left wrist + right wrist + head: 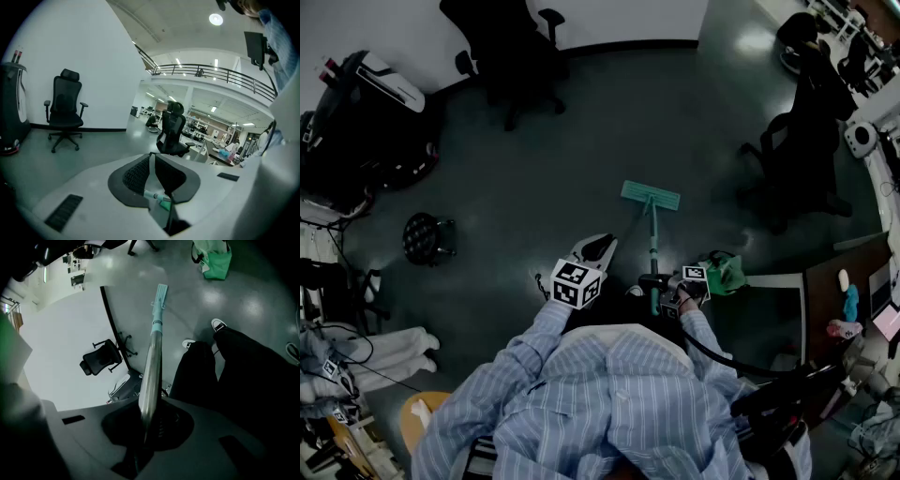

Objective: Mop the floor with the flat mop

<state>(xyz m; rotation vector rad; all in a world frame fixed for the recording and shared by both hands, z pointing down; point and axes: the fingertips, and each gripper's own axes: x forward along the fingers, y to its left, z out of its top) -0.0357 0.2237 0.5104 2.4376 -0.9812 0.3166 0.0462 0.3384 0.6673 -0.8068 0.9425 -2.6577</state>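
Note:
The flat mop has a teal head (651,195) lying flat on the dark floor ahead of me. Its handle (653,246) runs back toward my body. My right gripper (664,282) is shut on the handle's near part. In the right gripper view the metal pole (151,366) rises from between the jaws toward the teal mop end (161,295). My left gripper (598,248) hovers to the left of the handle, apart from it, jaws shut with nothing held. In the left gripper view the left gripper (151,161) has its pads together, and a sliver of the mop handle (157,196) shows below them.
Black office chairs stand at the back (511,47) and at the right (797,159). A dark machine (366,103) and a small round black object (427,237) are on the left. A green bag (727,272) sits beside a desk (848,267) at the right.

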